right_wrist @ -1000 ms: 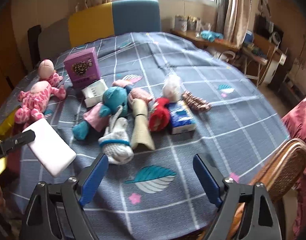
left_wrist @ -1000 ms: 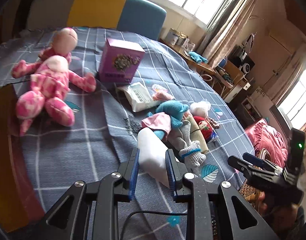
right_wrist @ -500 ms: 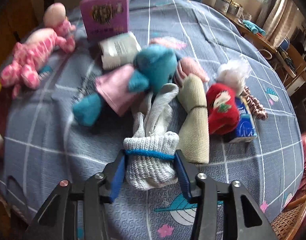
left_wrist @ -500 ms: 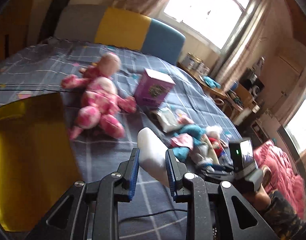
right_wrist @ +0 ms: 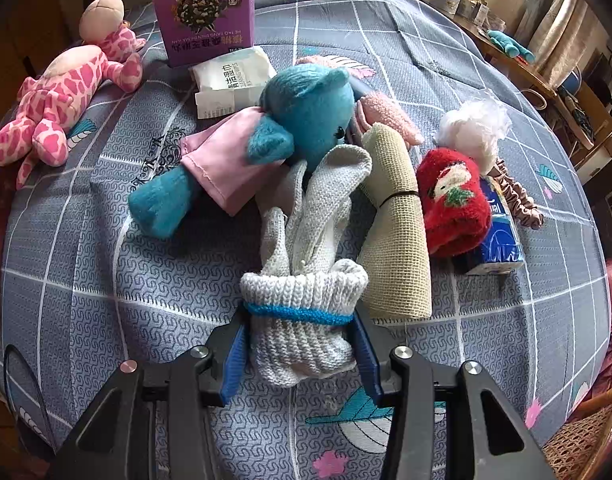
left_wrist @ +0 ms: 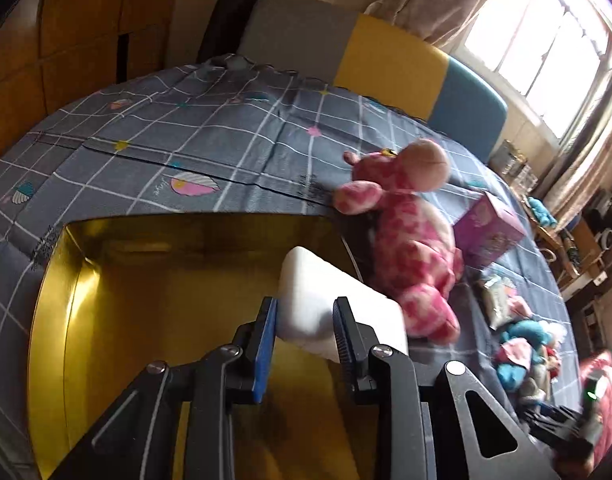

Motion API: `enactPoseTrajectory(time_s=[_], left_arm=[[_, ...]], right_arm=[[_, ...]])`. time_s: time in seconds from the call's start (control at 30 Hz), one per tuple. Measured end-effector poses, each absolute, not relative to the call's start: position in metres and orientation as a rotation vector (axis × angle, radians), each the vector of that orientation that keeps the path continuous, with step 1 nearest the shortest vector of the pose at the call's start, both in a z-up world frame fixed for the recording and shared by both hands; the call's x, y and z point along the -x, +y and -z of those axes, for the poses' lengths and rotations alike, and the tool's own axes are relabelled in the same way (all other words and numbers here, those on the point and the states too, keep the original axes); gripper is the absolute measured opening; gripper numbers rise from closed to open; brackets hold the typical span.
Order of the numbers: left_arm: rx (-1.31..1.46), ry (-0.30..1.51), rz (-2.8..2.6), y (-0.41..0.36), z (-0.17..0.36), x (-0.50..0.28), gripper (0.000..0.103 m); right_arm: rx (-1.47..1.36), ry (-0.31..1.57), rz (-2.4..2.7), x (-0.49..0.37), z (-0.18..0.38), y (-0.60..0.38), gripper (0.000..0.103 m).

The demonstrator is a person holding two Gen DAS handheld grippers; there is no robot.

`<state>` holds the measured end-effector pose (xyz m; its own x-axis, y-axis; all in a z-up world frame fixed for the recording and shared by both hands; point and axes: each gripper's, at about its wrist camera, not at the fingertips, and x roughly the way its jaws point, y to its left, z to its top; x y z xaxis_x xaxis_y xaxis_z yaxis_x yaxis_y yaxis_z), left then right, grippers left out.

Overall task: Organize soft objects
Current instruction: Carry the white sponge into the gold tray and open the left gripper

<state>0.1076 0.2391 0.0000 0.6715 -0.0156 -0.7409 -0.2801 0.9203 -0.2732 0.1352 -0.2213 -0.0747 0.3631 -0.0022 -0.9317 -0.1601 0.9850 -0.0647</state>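
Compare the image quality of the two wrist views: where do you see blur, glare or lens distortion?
Left wrist view: the window is blown out white, the pink spotted plush giraffe looks motion-smeared, and the shiny gold box reflects light. Right wrist view: sharp and evenly lit, the knitted grey-white glove shows clear stitches, but fisheye bulges the grey checked bedsheet.

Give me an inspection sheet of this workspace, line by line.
Surface: grey checked bedsheet.
Job's things: white foam block over yellow box; grey knit gloves; blue plush; pink giraffe plush; red sock.
Clutter: purple carton, wipes pack, tissue pack.
Grippers: left gripper shut on block; right gripper shut on gloves.
Cables: nothing seen.
Surroundings: window, headboard.
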Motion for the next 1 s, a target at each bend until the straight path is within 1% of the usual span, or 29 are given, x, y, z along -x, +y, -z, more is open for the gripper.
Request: enactPoseTrajectory(time_s=[0.1,0.17,0.2,0.23,0.27,0.37,0.4,0.47,0.6,0.73,1.0], left_arm=[[0.354,0.844,-0.221,0.245,0.008,-0.126,0.032],[0.363,0.865,-0.235,0.248,0.014,-0.136,0.034],[0.366,0.875,-0.244,0.25,0.016,-0.139,0.037],[0.372,0.877,-0.246,0.252,0.015,-0.139,0.045],[0.38,0.868,-0.242,0.251,0.014,-0.138,0.048],[0.351,0.835,-0.226,0.238,0.006,-0.123,0.049],[0.341,0.824,-0.218,0.232,0.003,-0.117,0.05],[0.319,0.807,-0.206,0.218,-0.002,-0.101,0.062],[0.219,0.776,-0.211,0.181,-0.008,-0.068,0.064],[0.191,0.782,-0.209,0.157,-0.007,-0.042,0.067],[0.197,0.807,-0.237,0.145,-0.004,-0.014,0.067]], right_arm=[[0.147,1.199,-0.103,-0.134,0.075,-0.222,0.048],[0.146,1.197,-0.103,-0.137,0.076,-0.224,0.048],[0.148,1.196,-0.103,-0.137,0.076,-0.224,0.048],[0.15,1.196,-0.103,-0.138,0.077,-0.224,0.048],[0.151,1.195,-0.104,-0.136,0.077,-0.222,0.048],[0.145,1.196,-0.104,-0.136,0.077,-0.222,0.048],[0.146,1.196,-0.104,-0.136,0.077,-0.223,0.048],[0.148,1.194,-0.103,-0.134,0.077,-0.222,0.048],[0.142,1.194,-0.102,-0.135,0.077,-0.222,0.048],[0.146,1.188,-0.1,-0.134,0.077,-0.222,0.048],[0.188,1.137,-0.077,-0.116,0.07,-0.211,0.042]])
